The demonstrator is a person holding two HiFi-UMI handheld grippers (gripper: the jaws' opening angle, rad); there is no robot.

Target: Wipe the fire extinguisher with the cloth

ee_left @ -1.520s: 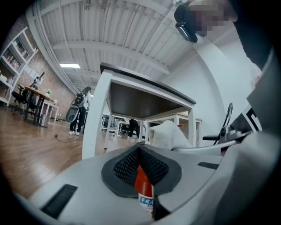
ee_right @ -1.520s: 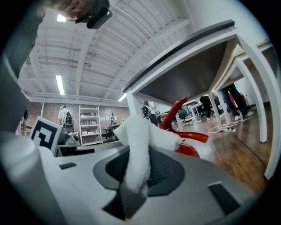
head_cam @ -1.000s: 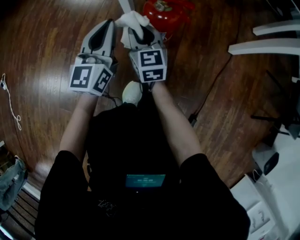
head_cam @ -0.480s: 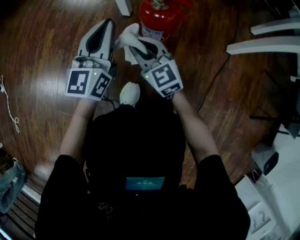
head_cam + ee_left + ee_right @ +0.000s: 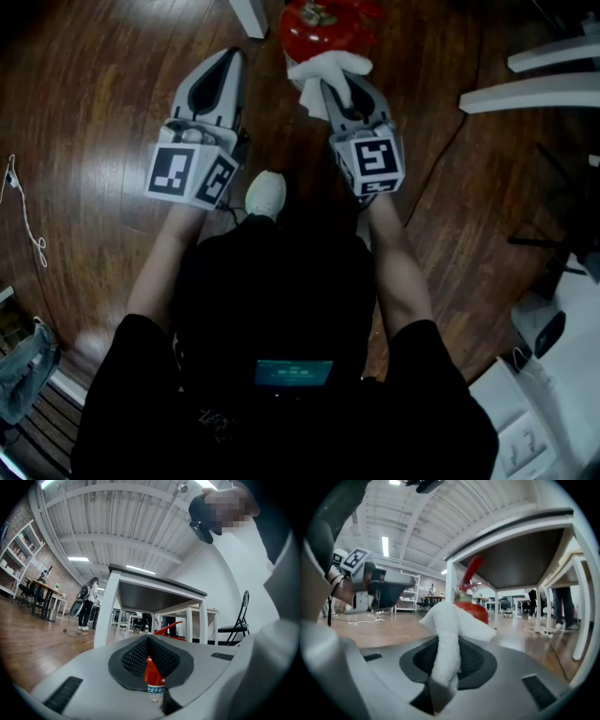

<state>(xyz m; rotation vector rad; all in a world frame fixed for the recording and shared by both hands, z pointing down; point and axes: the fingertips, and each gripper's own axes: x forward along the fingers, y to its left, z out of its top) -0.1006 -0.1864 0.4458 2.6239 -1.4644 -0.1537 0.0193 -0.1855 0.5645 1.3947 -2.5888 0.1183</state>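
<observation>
The wooden floor [image 5: 103, 141] is stretching under the whole scene, and the red fire extinguisher [image 5: 323, 28] is standing upright on it at the top of the head view, straight ahead of the person. It is sitting just beyond the tip of the right tool [image 5: 339, 92] and ahead and to the right of the left tool [image 5: 228, 58], which is hovering apart from it over bare boards. In the left gripper view the extinguisher's red body and pale label are showing past the jaws, some way off. The two tools are being held side by side with a gap between them. The left tool's jaws are pressed together at the tips and are gripping nothing. The right tool's jaws are closed on the white cloth [image 5: 326, 73], pinching it by a narrow fold, so that the loose end is bunching out past the tip. That loose end is lying over the near edge of the extinguisher in the head view and covering its lower body in the right gripper view, though whether cloth and metal are actually touching cannot be told
</observation>
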